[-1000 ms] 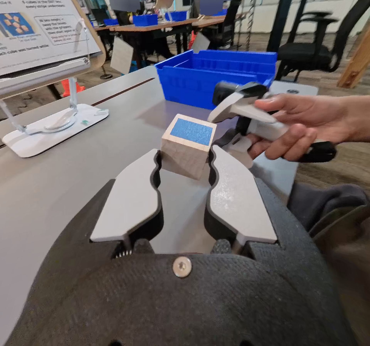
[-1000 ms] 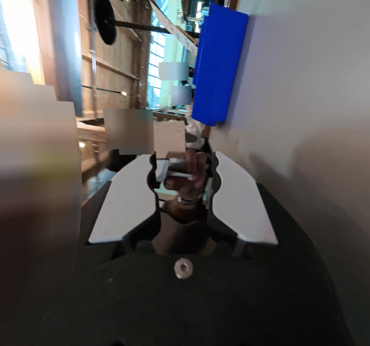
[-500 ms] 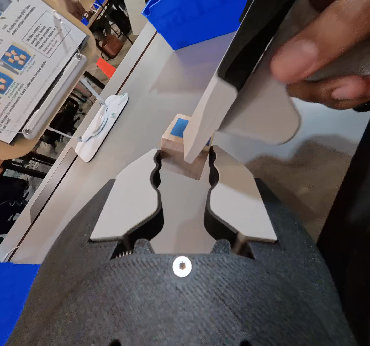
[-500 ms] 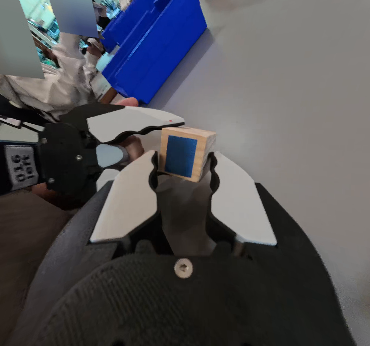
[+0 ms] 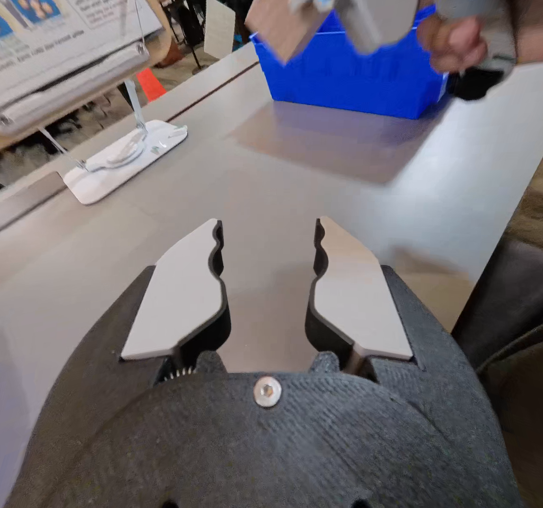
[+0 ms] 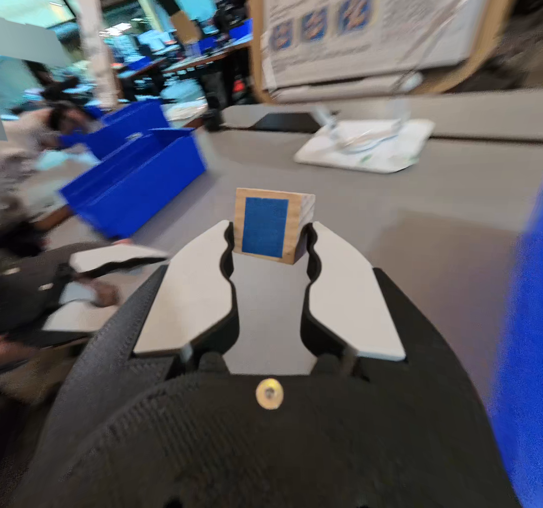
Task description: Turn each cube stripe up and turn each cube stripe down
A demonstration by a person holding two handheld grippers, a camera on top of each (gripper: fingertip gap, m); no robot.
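The right gripper (image 6: 269,238) grasps the cube (image 6: 273,226) between its jaw tips, lifted off the worktop (image 6: 411,199), blue stripe facing back toward the jaws. The left gripper (image 5: 267,238) hangs released, jaws empty. Roll the wrist fully before lowering flat.

Printed writing sits on one thing only: instruction sheet (image 5: 58,20) on a wood-edged board with a clear stand, left of the table (image 5: 264,170) in the left wrist view, upper right in the right wrist view (image 6: 367,23). Sheet carries text blocks and small blue-and-tan pictures; a boxed text block sits right of the pictures in the left wrist view. Print blurred in both views, not quoted. Cube (image 6: 269,224) bears a plain blue patch, no lettering. Blue bin (image 5: 346,79), white stand base (image 5: 123,158): no readable marks. No brand, number or sign legible elsewhere.
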